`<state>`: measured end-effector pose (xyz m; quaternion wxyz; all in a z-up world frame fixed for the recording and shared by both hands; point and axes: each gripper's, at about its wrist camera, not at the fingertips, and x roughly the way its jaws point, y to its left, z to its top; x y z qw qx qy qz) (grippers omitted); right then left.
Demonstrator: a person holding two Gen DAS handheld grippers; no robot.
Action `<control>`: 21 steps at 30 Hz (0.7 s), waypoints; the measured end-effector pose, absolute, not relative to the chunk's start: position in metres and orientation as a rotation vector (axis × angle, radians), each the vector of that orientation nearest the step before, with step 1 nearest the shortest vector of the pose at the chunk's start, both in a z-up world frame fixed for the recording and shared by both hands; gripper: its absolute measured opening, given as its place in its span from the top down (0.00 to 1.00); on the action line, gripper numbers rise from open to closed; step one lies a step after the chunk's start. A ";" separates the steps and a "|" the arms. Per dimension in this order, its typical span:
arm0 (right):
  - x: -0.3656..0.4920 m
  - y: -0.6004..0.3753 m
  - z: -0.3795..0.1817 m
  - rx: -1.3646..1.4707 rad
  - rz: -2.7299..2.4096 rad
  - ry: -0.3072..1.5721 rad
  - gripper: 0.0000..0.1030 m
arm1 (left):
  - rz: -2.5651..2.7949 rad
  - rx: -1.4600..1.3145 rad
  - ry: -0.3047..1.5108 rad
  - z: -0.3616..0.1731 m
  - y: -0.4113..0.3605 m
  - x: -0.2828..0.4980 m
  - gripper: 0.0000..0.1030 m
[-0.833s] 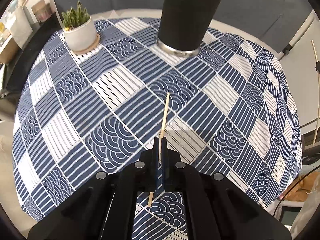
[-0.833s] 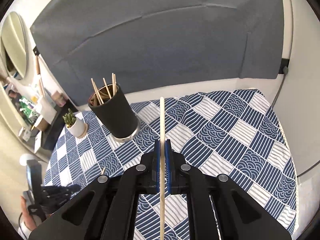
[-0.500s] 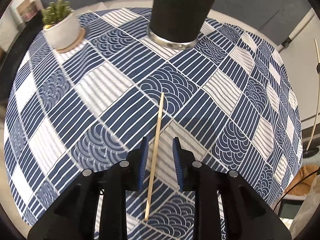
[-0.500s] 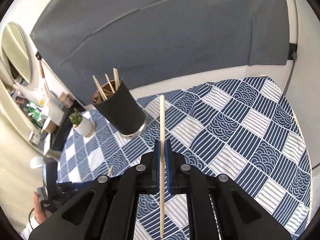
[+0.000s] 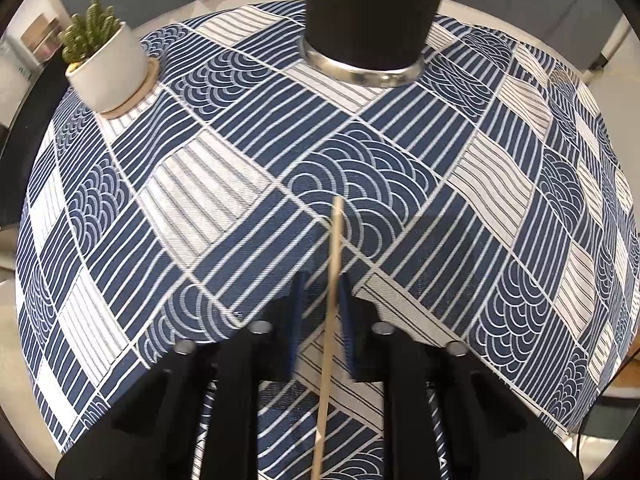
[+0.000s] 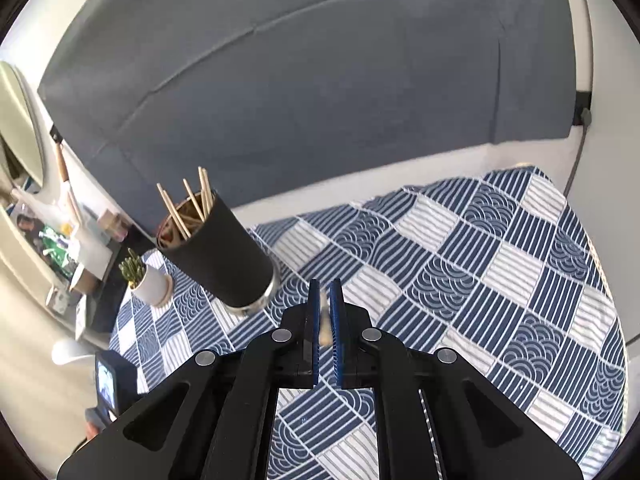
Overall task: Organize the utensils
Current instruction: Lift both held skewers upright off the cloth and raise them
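Observation:
A wooden chopstick (image 5: 334, 264) lies on the blue patterned tablecloth (image 5: 200, 208), between the spread fingers of my left gripper (image 5: 320, 288), close to the right finger. The left gripper is open and low over the cloth. A black cylindrical holder (image 5: 374, 12) stands ahead of it. In the right wrist view the holder (image 6: 220, 260) contains several chopsticks (image 6: 188, 208). My right gripper (image 6: 325, 300) is raised above the table, its fingers slightly apart, with a blurred bit of a chopstick (image 6: 325, 322) between them.
A small cactus in a white pot (image 5: 106, 64) stands at the table's far left, and shows in the right wrist view (image 6: 150, 280). A grey panel (image 6: 320, 80) backs the table. The cloth (image 6: 500, 280) stretches to the right of the holder.
My left gripper opened, dropped the chopstick on the cloth, and moved forward towards the holder. My right gripper's fingers parted slightly and its long chopstick now shows only as a short blurred piece.

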<state>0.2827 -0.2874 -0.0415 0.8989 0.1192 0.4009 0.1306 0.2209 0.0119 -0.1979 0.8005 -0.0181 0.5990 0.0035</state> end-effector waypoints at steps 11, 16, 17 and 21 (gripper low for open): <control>0.259 -0.294 -0.014 0.236 0.305 0.776 0.95 | -0.045 -0.139 1.247 -0.174 0.025 0.199 0.96; 0.252 -0.291 -0.001 0.209 0.317 0.741 0.95 | -0.026 -0.145 1.194 -0.151 0.029 0.194 0.96; 0.250 -0.290 -0.002 0.191 0.311 0.742 0.94 | -0.032 -0.165 1.183 -0.146 0.031 0.192 0.96; 0.259 -0.297 -0.034 0.158 0.252 0.862 0.92 | -0.034 -0.179 1.132 -0.124 0.034 0.193 0.96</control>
